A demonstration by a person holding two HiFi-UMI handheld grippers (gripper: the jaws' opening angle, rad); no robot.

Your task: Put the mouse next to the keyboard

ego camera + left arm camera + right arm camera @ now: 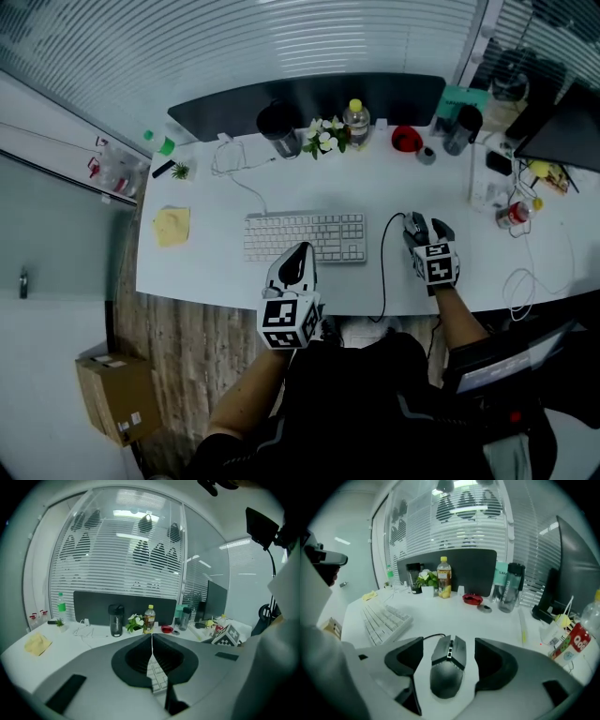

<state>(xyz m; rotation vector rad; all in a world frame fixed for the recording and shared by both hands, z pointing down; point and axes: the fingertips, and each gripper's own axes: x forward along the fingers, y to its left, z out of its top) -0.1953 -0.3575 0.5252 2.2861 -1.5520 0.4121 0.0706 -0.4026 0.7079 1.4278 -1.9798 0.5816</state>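
Nearest the person, the left tool [152,641] hangs over the near edge of the keyboard [305,236] with its jaws pressed together and nothing between them. It seems parked out of the way and has no part in the job.

The right tool [427,232] sits low over the white surface [225,272], its jaws spread as wide as they go. The mouse [447,670] lies between them, and bare surface shows on either side of it, so neither pad touches it. Such a stance fits either a release or a grasp about to start. Which of the two it is, I cannot tell.

The mouse rests flat on the surface to the right of the keyboard, near its right end but not touching it. Its cord [383,272] loops down through the gap between them. By my reading, that spot already answers the task.

The mouse itself is dark and matte, with an angular body. Two split buttons flank a pale scroll wheel, and its nose points away from the person.

Farther back, a red bowl [472,599], a yellow-capped bottle [444,577] and a small bunch of flowers [323,134] line up before the dark divider [309,98].
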